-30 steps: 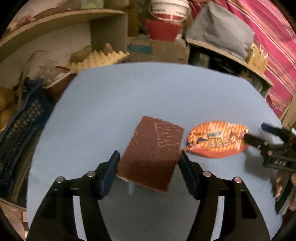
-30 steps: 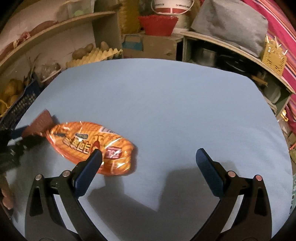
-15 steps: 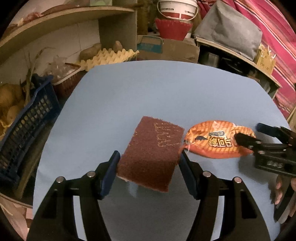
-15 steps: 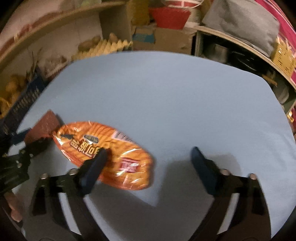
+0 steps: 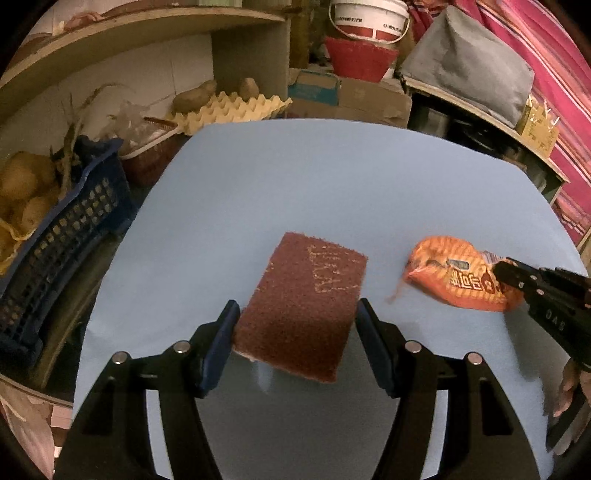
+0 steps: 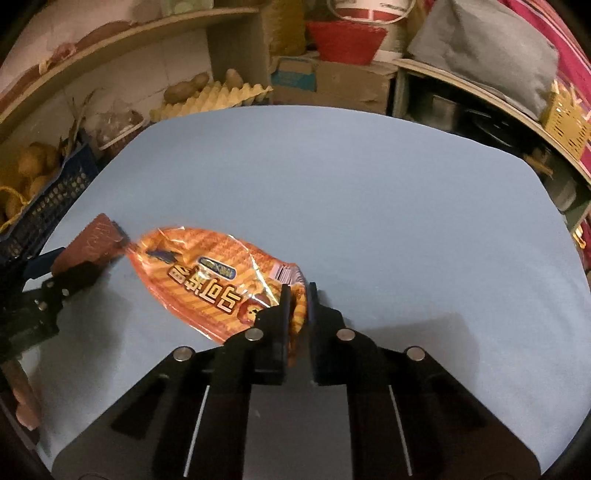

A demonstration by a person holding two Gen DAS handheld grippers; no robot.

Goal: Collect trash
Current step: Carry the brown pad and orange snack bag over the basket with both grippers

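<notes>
Left gripper (image 5: pixel 295 328): jaws held partway apart, clamped on the two long edges of a reddish-brown scouring pad (image 5: pixel 304 306). The pad is raised above the light blue tabletop (image 5: pixel 332 184), with its long axis running from the near left to the far right and its far end tilted up. Pale scratch-like marks on its upper face form no readable word.

Right gripper (image 6: pixel 297 314): jaws narrowed to a thin gap, pinching the near right end of an orange snack wrapper (image 6: pixel 218 288). The wrapper lies over the near left part of the tabletop, long axis running from the far left to the near right, its crimped far end pointing toward the pad and just short of it. Its printing shows large outlined characters, seen upside down in the right wrist view and not legible to me, a small blue oval label above them, and a white barcode patch near the pinched end.

Far background: a white bucket (image 5: pixel 369 18) with a red band bears small print too fine to read.
</notes>
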